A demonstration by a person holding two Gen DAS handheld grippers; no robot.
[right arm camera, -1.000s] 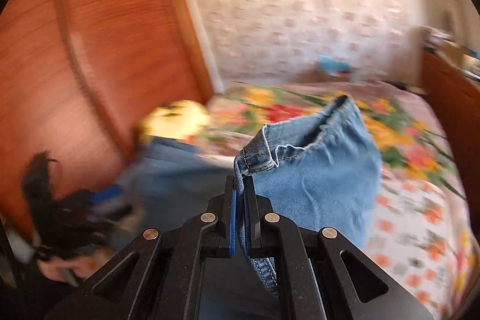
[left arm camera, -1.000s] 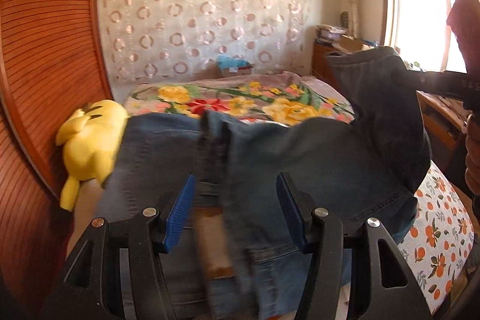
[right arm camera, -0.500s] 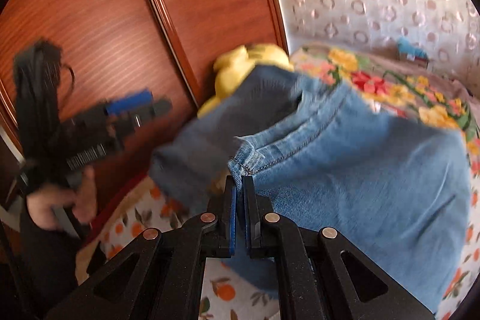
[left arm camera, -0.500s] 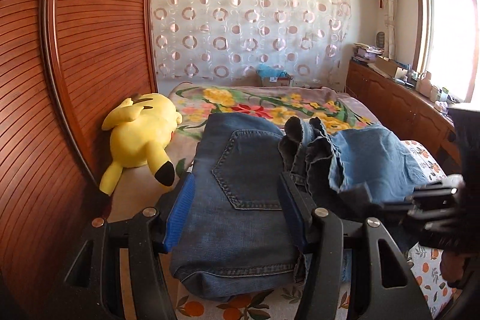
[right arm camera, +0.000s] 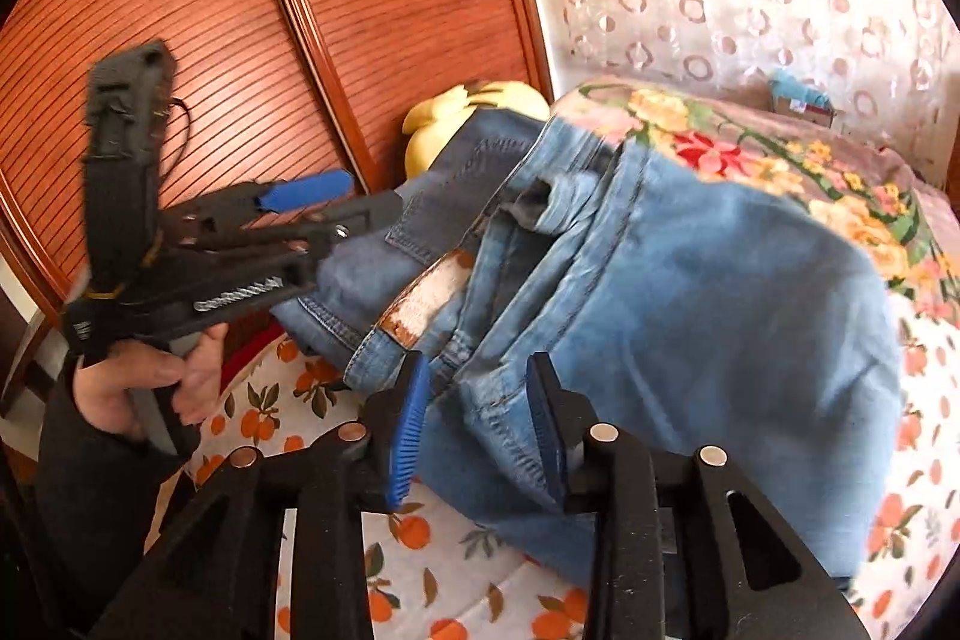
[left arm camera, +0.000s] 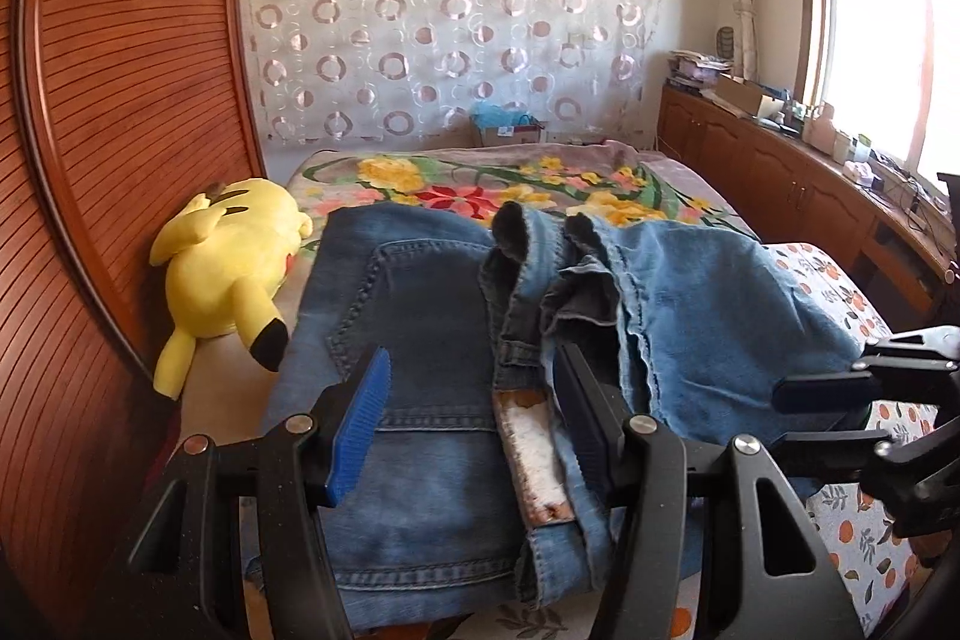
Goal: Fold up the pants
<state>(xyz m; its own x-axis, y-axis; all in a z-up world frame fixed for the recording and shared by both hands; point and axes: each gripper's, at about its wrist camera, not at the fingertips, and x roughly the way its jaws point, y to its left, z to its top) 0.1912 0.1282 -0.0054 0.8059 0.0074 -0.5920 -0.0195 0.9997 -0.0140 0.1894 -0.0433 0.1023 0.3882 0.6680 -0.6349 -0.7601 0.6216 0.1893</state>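
Note:
Blue jeans (left arm camera: 420, 316) lie on the bed, one lighter half (left arm camera: 720, 304) folded over beside the back pocket and the leather waist patch (left arm camera: 534, 454). My left gripper (left arm camera: 471, 358) hovers open over the waistband, touching nothing. The right gripper (right arm camera: 479, 361) is opening its jaws; the folded denim (right arm camera: 690, 280) lies under and between the fingers, and the pads do not press it. The right wrist view also shows the left gripper (right arm camera: 354, 199), held by a hand (right arm camera: 132, 382). At the right edge of the left wrist view is the right gripper (left arm camera: 840, 400).
A yellow plush toy (left arm camera: 228, 268) lies left of the jeans against the slatted wooden wardrobe (left arm camera: 120, 100). A floral blanket (left arm camera: 480, 190) covers the far half of the bed; an orange-print sheet (right arm camera: 300, 400) the near half. Wooden cabinets (left arm camera: 780, 172) run along the right under the window.
The right gripper carried the held denim edge over and down onto the jeans, then its jaws parted and let go. The jeans now lie flat and folded. The left gripper stayed open.

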